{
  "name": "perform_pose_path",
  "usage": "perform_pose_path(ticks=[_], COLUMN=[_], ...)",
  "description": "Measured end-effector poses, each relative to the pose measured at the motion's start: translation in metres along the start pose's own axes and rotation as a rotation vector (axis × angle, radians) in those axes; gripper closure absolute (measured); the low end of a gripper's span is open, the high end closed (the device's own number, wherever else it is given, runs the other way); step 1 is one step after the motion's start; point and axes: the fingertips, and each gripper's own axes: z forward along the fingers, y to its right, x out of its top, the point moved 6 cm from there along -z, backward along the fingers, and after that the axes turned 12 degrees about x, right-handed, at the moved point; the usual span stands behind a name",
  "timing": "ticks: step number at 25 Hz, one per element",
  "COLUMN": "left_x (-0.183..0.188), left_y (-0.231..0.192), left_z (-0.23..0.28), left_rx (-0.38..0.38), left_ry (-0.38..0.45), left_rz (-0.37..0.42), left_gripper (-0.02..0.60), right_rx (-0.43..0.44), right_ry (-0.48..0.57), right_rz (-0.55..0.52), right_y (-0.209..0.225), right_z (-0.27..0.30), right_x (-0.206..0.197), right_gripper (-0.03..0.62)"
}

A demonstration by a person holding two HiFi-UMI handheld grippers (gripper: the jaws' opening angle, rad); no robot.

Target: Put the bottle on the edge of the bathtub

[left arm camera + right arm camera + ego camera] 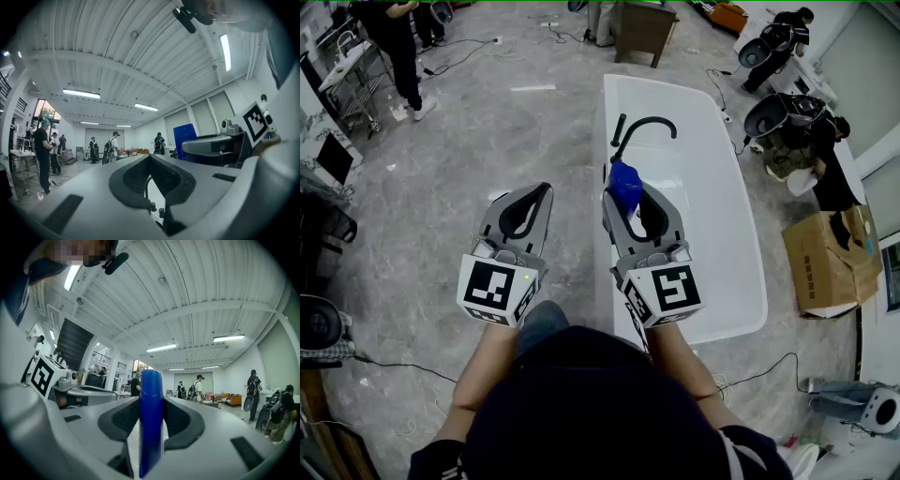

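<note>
My right gripper (630, 190) is shut on a blue bottle (625, 185), which stands upright between its black pads (178, 420) and sticks out past the tips. In the right gripper view the bottle (151, 418) fills the gap between the jaws. It hangs over the near left rim of the white bathtub (604, 141). A black curved faucet (643, 127) stands at the tub's far end. My left gripper (546, 190) is held beside it, left of the tub over the floor, shut on nothing (150, 157). The bottle (185, 136) also shows in the left gripper view.
A cardboard box (825, 262) sits on the floor right of the tub, with black gear (787, 117) behind it. A wooden cabinet (642, 28) stands beyond the tub. A person (394, 42) stands at the far left by a metal rack (352, 80). Cables trail on the grey floor.
</note>
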Motion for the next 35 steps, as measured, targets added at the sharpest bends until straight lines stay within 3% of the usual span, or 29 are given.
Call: perform_pose_path(ticks=[4, 14, 22, 35], left_x=[0.003, -0.009, -0.023, -0.049], left_y=[0.010, -0.021, -0.084, -0.192], left_z=[0.016, 0.071, 0.160, 0.309], left_rx=[0.018, 0.046, 0.039, -0.048], left_ry=[0.003, 0.010, 0.021, 0.050], left_rz=[0.006, -0.012, -0.014, -0.028], left_gripper=[0.560, 0.560, 0.560, 0.560], right_rx=[0.000, -0.008, -0.043, -0.134], right_ry=[0.000, 0.001, -0.005, 0.005], right_rz=[0.002, 0.012, 0.020, 0.034], right_y=[0.019, 0.064, 0.121, 0.197], right_z=[-0.001, 0.050, 0.142, 0.291], right_x=[-0.003, -0.018, -0.033, -0.054], right_gripper=[0.427, 0.427, 0.427, 0.427])
